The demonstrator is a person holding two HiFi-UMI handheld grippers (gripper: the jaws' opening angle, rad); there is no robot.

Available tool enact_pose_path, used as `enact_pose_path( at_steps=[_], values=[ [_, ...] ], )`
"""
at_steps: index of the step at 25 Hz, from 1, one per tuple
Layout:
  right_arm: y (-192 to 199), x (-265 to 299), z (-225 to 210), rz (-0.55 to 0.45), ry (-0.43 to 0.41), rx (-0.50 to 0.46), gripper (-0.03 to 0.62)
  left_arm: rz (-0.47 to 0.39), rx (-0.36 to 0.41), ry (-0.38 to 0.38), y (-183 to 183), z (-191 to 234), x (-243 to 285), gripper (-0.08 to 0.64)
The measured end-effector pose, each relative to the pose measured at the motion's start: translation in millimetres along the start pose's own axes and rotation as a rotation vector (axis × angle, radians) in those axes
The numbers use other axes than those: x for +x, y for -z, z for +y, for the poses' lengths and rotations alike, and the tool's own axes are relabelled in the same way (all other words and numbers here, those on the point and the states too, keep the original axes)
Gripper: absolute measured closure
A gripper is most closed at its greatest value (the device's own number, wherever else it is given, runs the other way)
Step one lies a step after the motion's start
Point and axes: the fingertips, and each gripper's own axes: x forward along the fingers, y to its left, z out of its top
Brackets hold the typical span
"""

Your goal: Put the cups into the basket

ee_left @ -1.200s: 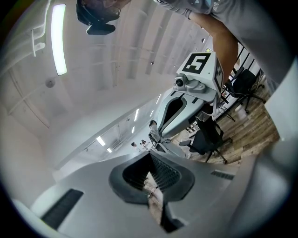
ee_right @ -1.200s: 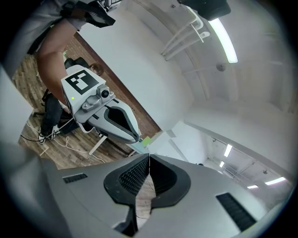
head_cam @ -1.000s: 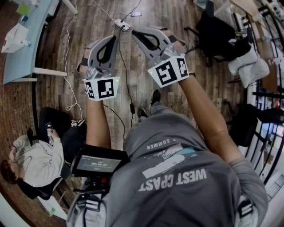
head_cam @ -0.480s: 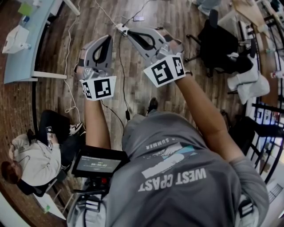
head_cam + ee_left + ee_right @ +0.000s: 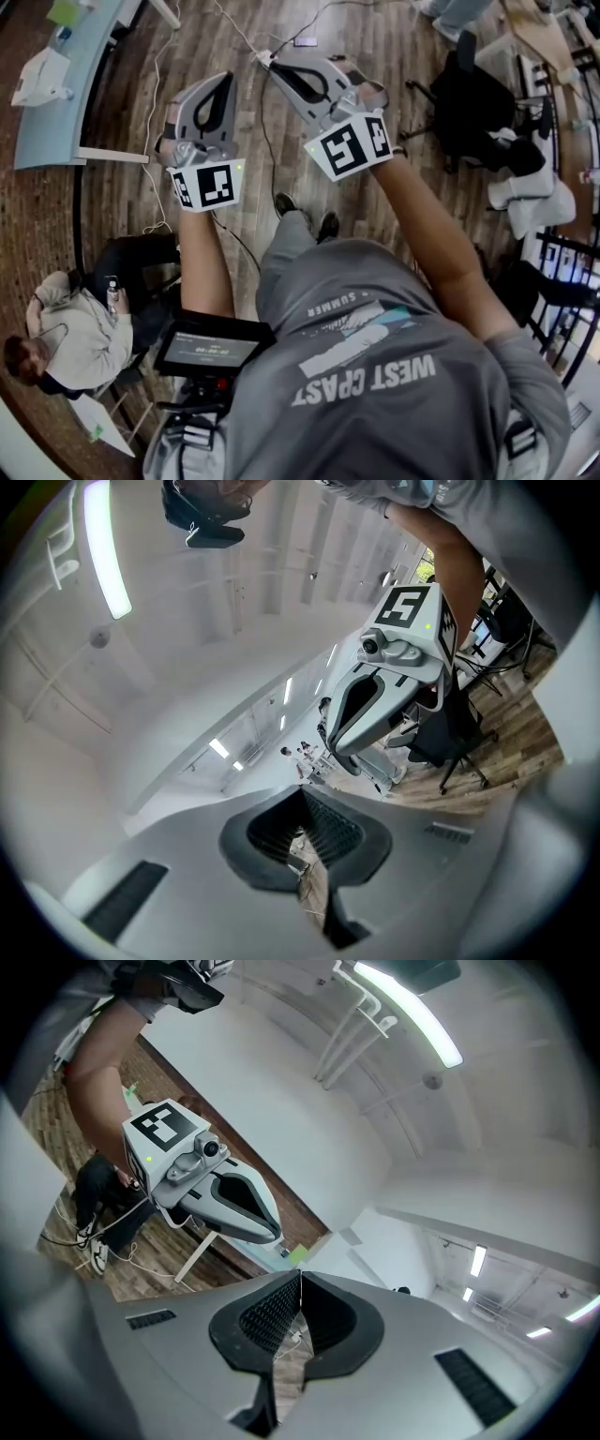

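The left gripper (image 5: 223, 82) and right gripper (image 5: 274, 64) were both closed with nothing between their jaws, raised above the wood floor (image 5: 117, 211). No cups or basket showed, perhaps lying outside these views, so every cup apparently remained to be placed.

The wood-plank floor (image 5: 117, 202) carries a pale blue desk (image 5: 58, 117) at ten o'clock, with a white cable (image 5: 150, 89) trailing beside its leg. A white power strip (image 5: 265, 59) lies at twelve, a black office chair (image 5: 473, 98) stands at two, and black shoes (image 5: 286, 203) rest near centre.
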Motion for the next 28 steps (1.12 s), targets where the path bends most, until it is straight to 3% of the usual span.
enact_pose_path(
  at_steps=[17,28],
  values=[
    [28.8,134.9,-37.2,0.046,0.028,-0.003,0.580,-0.041,-0.027,0.018,101.1,75.5,66.4,0.560],
    [58.2,195.8,-63.3,0.028,-0.006,0.003,0.580,0.004,-0.038,0.001,149.6,102.8,113.1,0.560]
  ],
)
